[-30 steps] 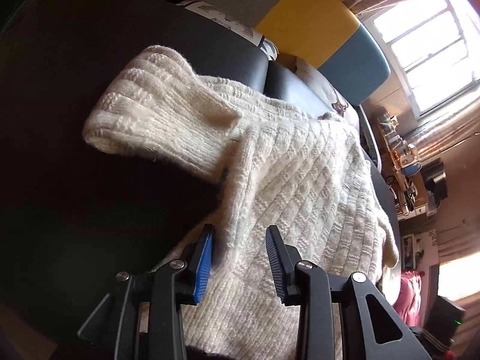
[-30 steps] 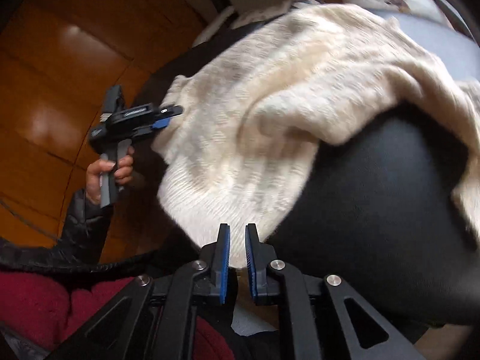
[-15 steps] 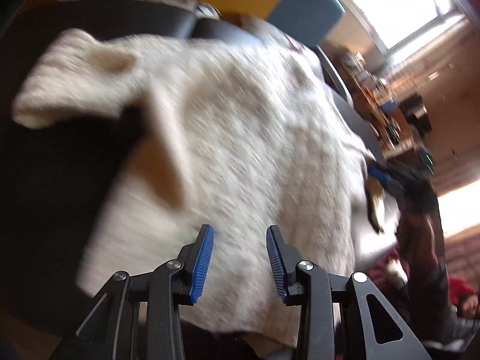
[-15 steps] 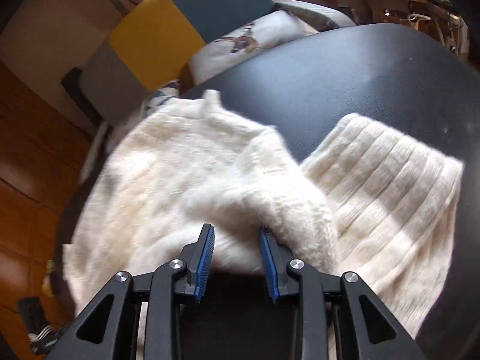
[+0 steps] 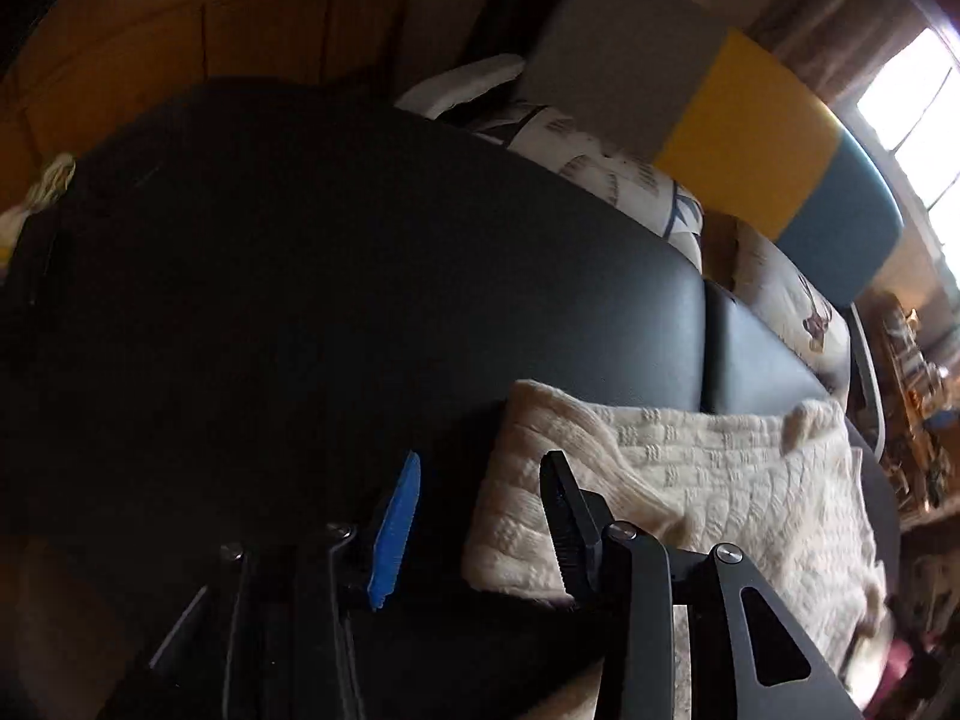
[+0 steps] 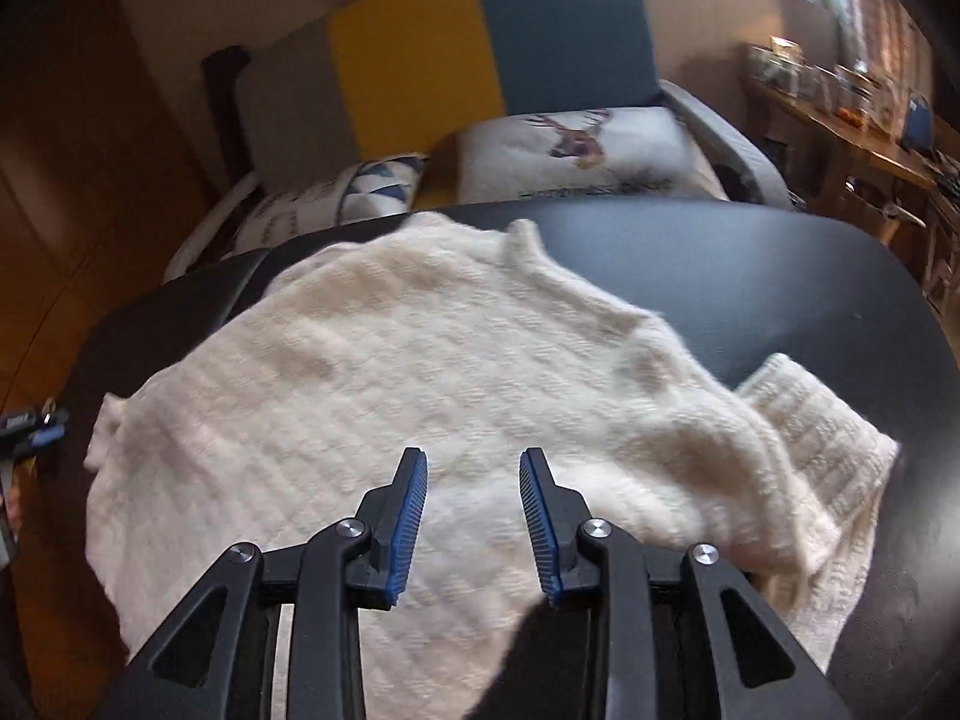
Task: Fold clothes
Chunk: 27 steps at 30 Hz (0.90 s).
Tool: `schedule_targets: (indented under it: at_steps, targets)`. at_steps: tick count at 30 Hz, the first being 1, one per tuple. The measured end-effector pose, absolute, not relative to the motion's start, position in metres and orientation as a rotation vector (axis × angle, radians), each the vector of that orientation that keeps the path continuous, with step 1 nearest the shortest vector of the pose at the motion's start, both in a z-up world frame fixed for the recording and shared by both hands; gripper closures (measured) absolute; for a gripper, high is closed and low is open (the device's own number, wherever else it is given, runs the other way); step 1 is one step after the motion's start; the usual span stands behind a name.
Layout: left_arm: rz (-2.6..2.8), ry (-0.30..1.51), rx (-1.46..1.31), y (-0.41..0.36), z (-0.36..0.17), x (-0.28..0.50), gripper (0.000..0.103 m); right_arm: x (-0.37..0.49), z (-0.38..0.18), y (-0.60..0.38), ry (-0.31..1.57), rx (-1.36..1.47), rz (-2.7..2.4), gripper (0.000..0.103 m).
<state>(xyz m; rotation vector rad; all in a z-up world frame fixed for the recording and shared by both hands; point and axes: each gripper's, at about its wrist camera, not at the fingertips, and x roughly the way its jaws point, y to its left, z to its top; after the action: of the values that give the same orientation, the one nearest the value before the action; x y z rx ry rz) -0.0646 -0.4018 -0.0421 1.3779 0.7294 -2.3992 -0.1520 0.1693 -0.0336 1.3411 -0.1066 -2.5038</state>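
The left gripper [image 5: 477, 516] is spread wide and empty at the sweater's [image 5: 690, 492] edge. The right gripper [image 6: 474, 519] hangs spread over the cream sweater [image 6: 420, 372], gripping nothing. The sweater lies on a black padded table [image 6: 750, 264], with a cushioned chair [image 6: 480, 48] behind.

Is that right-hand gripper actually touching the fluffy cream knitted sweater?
Cannot tell. In the right wrist view the right gripper is open over the cream knitted sweater with nothing between its fingers, but that head-on view shows neither contact nor gap.
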Motion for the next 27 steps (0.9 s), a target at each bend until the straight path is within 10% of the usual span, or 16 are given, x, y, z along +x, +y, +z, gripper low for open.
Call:
schedule_targets:
  at_steps: [12,16,27]
  targets:
    - [-2.416,0.406,1.638,-0.347,-0.1,-0.098,0.037,-0.145,-0.075,0.051,-0.108,1.393,-2.196,0.07]
    - [-2.483,0.603,1.544,-0.355,-0.09,-0.096,0.087,-0.147,-0.066,0.026,-0.029,1.36,-2.18,0.069]
    - [-2.435,0.868,1.132,-0.462,-0.032,-0.068,0.094,-0.158,-0.103,-0.052,0.242,1.395,-2.101,0.066]
